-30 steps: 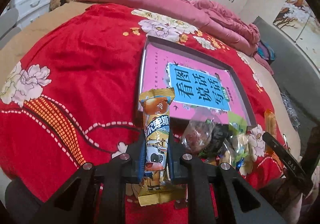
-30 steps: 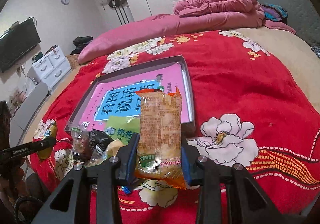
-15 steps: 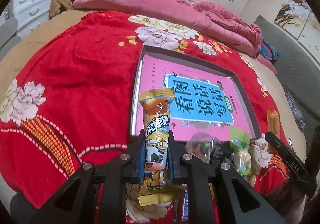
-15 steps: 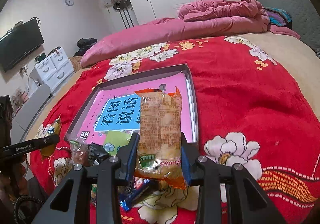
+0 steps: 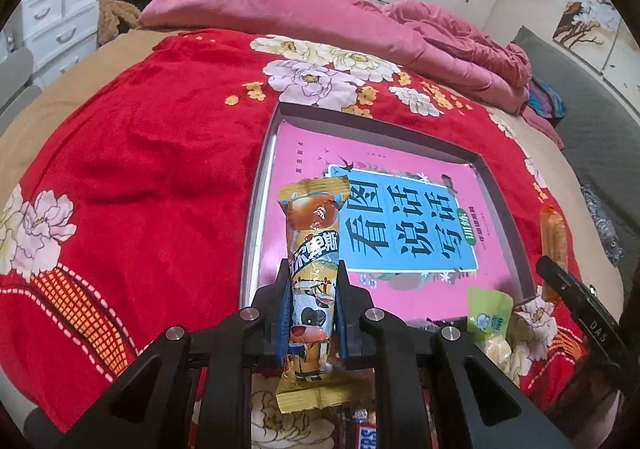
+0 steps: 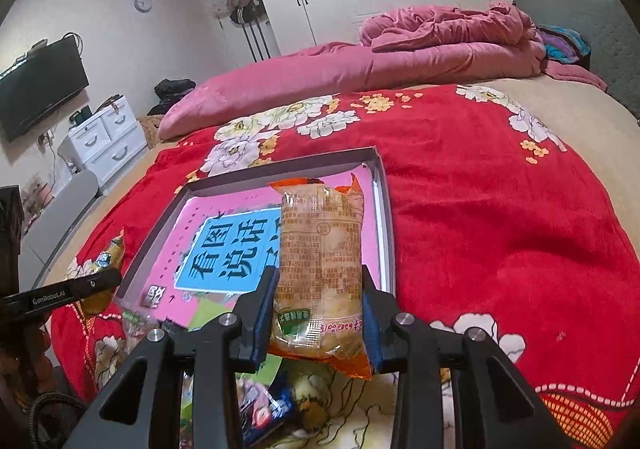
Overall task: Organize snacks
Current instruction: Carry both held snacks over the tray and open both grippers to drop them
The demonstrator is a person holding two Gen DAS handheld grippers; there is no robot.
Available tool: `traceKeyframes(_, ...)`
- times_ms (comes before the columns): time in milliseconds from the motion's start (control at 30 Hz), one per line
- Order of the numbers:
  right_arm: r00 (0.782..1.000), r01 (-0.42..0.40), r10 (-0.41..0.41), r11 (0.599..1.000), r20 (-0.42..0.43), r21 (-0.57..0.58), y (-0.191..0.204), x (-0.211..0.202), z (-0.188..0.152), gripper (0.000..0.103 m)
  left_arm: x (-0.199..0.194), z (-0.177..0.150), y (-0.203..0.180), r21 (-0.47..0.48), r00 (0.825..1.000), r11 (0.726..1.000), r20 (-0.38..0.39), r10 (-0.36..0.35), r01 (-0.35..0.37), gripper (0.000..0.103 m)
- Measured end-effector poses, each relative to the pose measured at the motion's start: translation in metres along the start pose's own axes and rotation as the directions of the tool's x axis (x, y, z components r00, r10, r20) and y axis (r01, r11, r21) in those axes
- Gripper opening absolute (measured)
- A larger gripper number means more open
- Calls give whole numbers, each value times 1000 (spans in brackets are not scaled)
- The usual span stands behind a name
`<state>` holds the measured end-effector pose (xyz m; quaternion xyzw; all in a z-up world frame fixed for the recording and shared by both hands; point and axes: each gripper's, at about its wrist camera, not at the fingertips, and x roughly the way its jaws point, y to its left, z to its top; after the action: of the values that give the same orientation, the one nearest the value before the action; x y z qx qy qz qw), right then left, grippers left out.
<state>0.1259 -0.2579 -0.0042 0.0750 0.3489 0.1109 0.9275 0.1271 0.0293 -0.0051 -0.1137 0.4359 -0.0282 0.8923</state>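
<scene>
My left gripper [image 5: 311, 281] is shut on a long yellow snack stick with a cow picture [image 5: 312, 249], held above the near left corner of a shallow grey tray [image 5: 256, 217] lined with a pink and blue sheet. My right gripper [image 6: 320, 289] is shut on an orange clear-fronted snack bag [image 6: 320, 249], held over the tray's near right part [image 6: 382, 217]. A pile of loose snacks lies on the red blanket just before the tray, among them a green packet [image 5: 490, 313] and a blue wrapper [image 6: 264, 409].
The tray lies on a red flowered blanket [image 5: 140, 169] on a bed. A pink quilt [image 6: 400, 57] is bunched at the far end. White drawers [image 6: 104, 145] and a wall TV [image 6: 40, 85] stand to the left. The other gripper shows at each view's edge [image 5: 576, 305].
Both grippers have risen and moved forward toward the tray with their snacks still held. The snack pile has slid lower in both views.
</scene>
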Motion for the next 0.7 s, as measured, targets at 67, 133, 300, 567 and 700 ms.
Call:
traceKeyframes(67,1000,0,0,1000,-2,7,-2,3,1,38,3,1,-2,9,1000,1000,1,7,-7,18)
traceKeyframes(133,1000,1,-1,1000,-4,11,-4,5,3,38,7,2,-4,15,1000,1000,-2,11,-11,18)
traceKeyframes(300,1000,0,1,1000,-11,16,-5,11,4,38,15,5,-4,12,1000,1000,-7,18,-18,18)
traceKeyframes(567,1000,-1,1,1000,-23,11,-4,21,5,38,26,6,-12,35,1000,999,-15,20,-20,18)
traceKeyframes(700,999,7,-7,1000,-39,6,-4,27,4,38,32,7,-12,31,1000,999,-25,19,-18,18)
